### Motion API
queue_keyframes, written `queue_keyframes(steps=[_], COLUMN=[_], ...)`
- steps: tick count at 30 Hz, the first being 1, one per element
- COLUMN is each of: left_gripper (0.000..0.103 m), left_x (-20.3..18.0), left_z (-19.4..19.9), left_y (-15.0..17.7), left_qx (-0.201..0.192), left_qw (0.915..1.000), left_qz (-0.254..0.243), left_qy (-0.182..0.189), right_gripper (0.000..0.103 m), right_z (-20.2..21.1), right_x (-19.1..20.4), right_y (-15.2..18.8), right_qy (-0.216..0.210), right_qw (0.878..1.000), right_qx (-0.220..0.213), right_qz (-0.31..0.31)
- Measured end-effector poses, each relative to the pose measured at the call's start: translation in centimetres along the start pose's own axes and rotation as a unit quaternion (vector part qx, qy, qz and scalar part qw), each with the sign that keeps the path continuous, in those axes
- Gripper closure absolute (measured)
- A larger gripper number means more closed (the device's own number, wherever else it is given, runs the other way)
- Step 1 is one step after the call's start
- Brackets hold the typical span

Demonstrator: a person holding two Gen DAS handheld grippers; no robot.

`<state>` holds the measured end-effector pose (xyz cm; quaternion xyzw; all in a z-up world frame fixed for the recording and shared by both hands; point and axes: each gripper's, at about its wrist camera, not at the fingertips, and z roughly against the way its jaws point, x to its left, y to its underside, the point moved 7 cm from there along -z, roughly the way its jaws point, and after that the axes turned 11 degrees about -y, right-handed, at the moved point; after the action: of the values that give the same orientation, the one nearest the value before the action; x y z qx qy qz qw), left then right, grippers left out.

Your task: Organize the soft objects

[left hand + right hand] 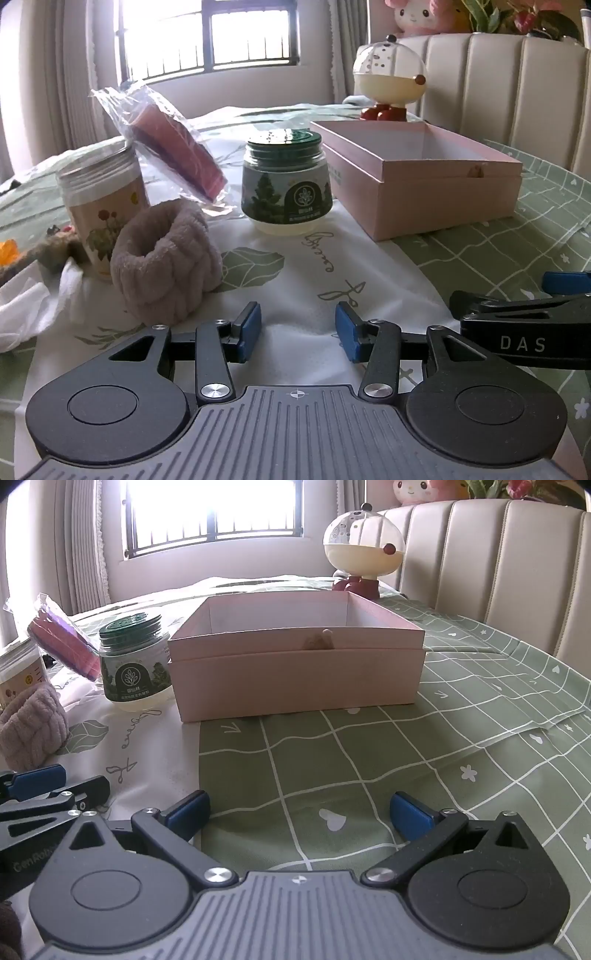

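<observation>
A home living room: daylight is streaming through a barred window [214, 513] with curtains [55, 74], a padded sofa back [498, 554] is curving behind the table, and a plush toy [417, 14] is sitting on top.

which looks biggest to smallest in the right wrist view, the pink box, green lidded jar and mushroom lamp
1. pink box, clearly the largest.
2. mushroom lamp.
3. green lidded jar.
The lamp and jar look close in size; the lamp stands farther back, behind the box, so its true rank against the jar is unsure.
</observation>
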<state>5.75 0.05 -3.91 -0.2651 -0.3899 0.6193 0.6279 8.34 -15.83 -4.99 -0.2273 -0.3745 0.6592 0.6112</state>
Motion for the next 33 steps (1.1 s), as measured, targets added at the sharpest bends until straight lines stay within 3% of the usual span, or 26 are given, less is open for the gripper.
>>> queue_keyframes(steps=[33], left_gripper=[0.053], left_x=[-0.11], left_z=[0.16], left_y=[-0.02], left_qx=[-0.001], left_qw=[1.0], left_qz=[0.005], left_qy=[0.002], right_gripper=[0.0], right_z=[0.05], right_x=[-0.11], right_y=[0.05], right_qy=[0.0], right_qw=[1.0], right_qx=[-0.002], right_qz=[-0.001])
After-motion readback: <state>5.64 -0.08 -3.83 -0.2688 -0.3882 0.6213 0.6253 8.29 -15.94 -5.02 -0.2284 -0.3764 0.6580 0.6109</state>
